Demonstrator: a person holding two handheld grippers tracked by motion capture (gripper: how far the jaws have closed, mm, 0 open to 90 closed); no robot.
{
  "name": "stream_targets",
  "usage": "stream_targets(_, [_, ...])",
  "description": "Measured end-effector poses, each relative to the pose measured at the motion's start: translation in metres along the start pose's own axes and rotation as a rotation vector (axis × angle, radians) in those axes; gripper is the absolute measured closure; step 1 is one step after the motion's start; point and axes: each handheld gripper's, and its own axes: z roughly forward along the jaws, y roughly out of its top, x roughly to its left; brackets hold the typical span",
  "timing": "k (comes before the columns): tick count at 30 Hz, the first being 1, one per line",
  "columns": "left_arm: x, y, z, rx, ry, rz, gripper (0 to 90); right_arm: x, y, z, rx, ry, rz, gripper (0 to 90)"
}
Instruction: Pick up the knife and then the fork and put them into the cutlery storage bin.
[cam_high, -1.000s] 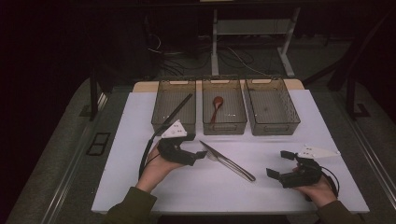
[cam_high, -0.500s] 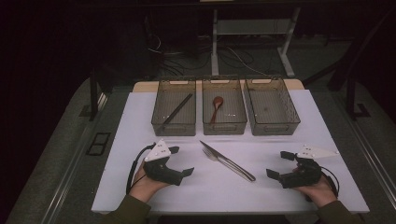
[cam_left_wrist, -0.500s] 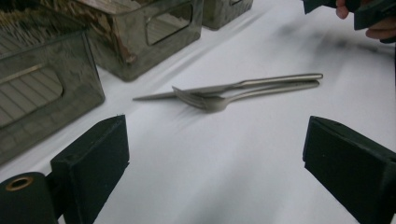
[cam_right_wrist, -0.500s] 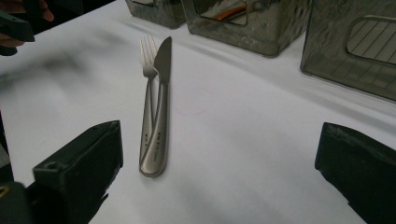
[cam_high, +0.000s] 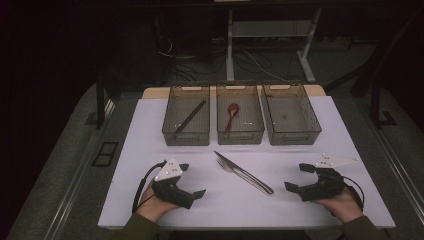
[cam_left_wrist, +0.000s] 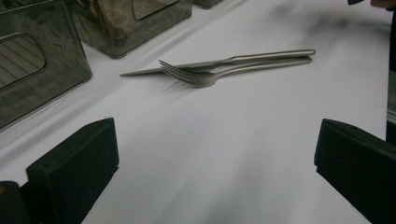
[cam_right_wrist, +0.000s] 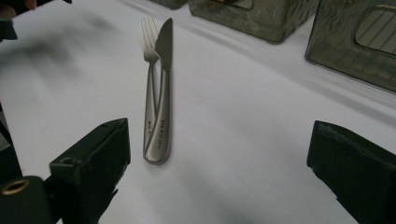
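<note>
A steel knife (cam_high: 220, 156) and a fork (cam_high: 227, 166) lie side by side, touching, slanted across the middle of the white table (cam_high: 150, 135). My left gripper (cam_high: 192, 180) rests near the front left, open and holding nothing, pointing at the cutlery. My right gripper (cam_high: 296, 177) sits at the front right, also open and holding nothing. In the left gripper view the knife (cam_left_wrist: 261, 56) and fork (cam_left_wrist: 196, 77) lie ahead of the spread jaws. In the right gripper view the fork (cam_right_wrist: 149, 32) and knife (cam_right_wrist: 164, 42) point away, their handles close to the left jaw.
Three mesh bins stand in a row at the back: the left bin (cam_high: 172, 137) holds a dark stick (cam_high: 190, 116), the middle bin (cam_high: 240, 138) a wooden spoon (cam_high: 232, 114), and in the right bin (cam_high: 295, 138) I see nothing. Bare table lies between the grippers and the bins.
My left gripper has pulled back from beside the knife toward the front left edge of the table. The right gripper, knife and fork have stayed put.
</note>
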Motion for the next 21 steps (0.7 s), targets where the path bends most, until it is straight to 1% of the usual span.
stream_targets(2, [0.000, 0.000, 0.000, -0.001, 0.000, -0.002, 0.0, 0.000, 0.001, 0.001, 0.009, -0.003, -0.001, 7.5])
stream_targets(4, [0.001, 0.000, 0.000, -0.003, -0.003, -0.002, 0.0, 0.001, 0.002, 0.001, 0.017, 0.002, -0.010, 15.3])
stream_targets(6, [0.001, -0.001, 0.001, 0.001, -0.004, -0.003, 0.0, 0.002, 0.004, 0.002, 0.021, 0.002, -0.009, 17.2])
stream_targets(7, [0.000, -0.001, 0.001, 0.002, -0.005, -0.001, 0.0, 0.002, 0.005, 0.002, 0.030, 0.008, -0.011, 20.9])
stream_targets(11, [0.001, -0.001, 0.001, 0.002, -0.007, -0.004, 0.0, 0.003, 0.010, 0.005, 0.049, 0.023, -0.019, 27.2])
stream_targets(12, [0.001, -0.001, 0.001, -0.001, -0.007, -0.008, 0.0, 0.004, 0.011, 0.006, 0.055, 0.022, -0.028, 28.8])
stream_targets(14, [0.001, -0.001, 0.000, -0.002, -0.007, -0.008, 0.0, 0.005, 0.013, 0.007, 0.059, 0.029, -0.030, 33.2])
stream_targets(17, [0.001, -0.001, 0.001, 0.004, -0.008, -0.002, 0.0, 0.007, 0.016, 0.010, 0.079, 0.043, -0.031, 38.0])
stream_targets(18, [0.001, -0.001, 0.001, 0.010, -0.009, 0.002, 0.0, 0.007, 0.018, 0.012, 0.083, 0.048, -0.034, 39.6])
stream_targets(21, [0.001, -0.001, 0.001, 0.008, -0.010, 0.001, 0.0, 0.010, 0.023, 0.016, 0.090, 0.055, -0.034, 43.3])
